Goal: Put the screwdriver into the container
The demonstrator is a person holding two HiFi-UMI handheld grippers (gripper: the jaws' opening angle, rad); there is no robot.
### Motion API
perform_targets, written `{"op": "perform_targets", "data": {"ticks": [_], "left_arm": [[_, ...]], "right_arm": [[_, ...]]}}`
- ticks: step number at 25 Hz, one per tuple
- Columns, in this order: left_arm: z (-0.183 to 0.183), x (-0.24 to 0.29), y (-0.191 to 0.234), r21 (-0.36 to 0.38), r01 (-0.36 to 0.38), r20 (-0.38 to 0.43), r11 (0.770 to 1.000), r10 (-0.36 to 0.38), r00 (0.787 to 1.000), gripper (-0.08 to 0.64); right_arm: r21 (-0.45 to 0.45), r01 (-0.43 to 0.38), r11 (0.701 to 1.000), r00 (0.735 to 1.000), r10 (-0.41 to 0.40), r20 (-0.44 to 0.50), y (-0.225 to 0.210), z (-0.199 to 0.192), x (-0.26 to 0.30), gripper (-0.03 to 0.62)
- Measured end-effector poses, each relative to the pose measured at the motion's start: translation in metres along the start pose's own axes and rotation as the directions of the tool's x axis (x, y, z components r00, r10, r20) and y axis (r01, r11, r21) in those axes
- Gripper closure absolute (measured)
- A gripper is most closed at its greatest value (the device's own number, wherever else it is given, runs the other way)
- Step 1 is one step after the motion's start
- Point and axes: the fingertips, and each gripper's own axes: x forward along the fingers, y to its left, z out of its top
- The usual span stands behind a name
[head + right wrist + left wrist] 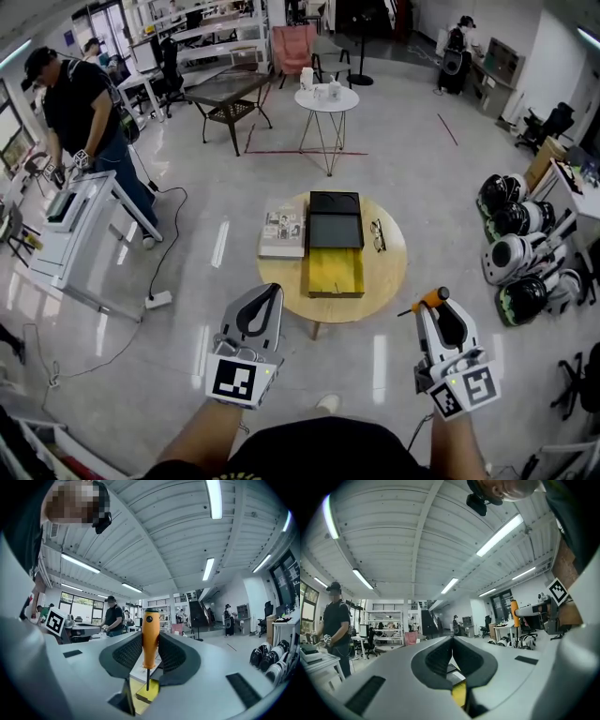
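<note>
Screwdriver (pixel 150 638) is clamped by its orange handle between the jaws of the right gripper (pixel 436 302), shaft pointing down in that gripper's view, held off the near right edge of the round table (pixel 392 281) and well apart from the container (pixel 335 270). The left gripper (pixel 269 292), jaws pressed together on nothing, hangs off the table's near left edge. On the table the container lies in the middle, its yellow tray toward the person, between a book (pixel 283 228) and glasses (pixel 377 235).
</note>
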Motion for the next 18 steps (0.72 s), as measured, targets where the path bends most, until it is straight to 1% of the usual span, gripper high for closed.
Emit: {"op": "perform_targets", "data": {"ticks": [4,9,12,18], "left_arm": [[0.005,0.003,-0.008,-0.011,-0.020,0.003,1.000,0.020,1.000,0.543],[0.001,-0.006,-0.003,0.016,-0.054,-0.029,0.998,0.054,0.998,0.543],[0.002,-0.009,0.002,0.018,-0.071,-0.030,0.997,0.071,0.997,0.543],[-0.005,-0.007,0.001,0.009,-0.065,-0.053,0.998,0.065,0.996,0.543]], "right_arm": [[0.013,-0.025,1.000,1.000,0.025,-0.001,-0.010,-0.005,0.004,0.472],[0.029,-0.054,0.998,0.999,0.054,0.000,-0.012,-0.006,0.009,0.471],[0.027,-0.072,0.997,0.997,0.072,0.001,-0.010,-0.006,0.014,0.471],[0.030,-0.084,0.996,0.996,0.084,-0.006,-0.008,-0.007,0.019,0.471]]}}
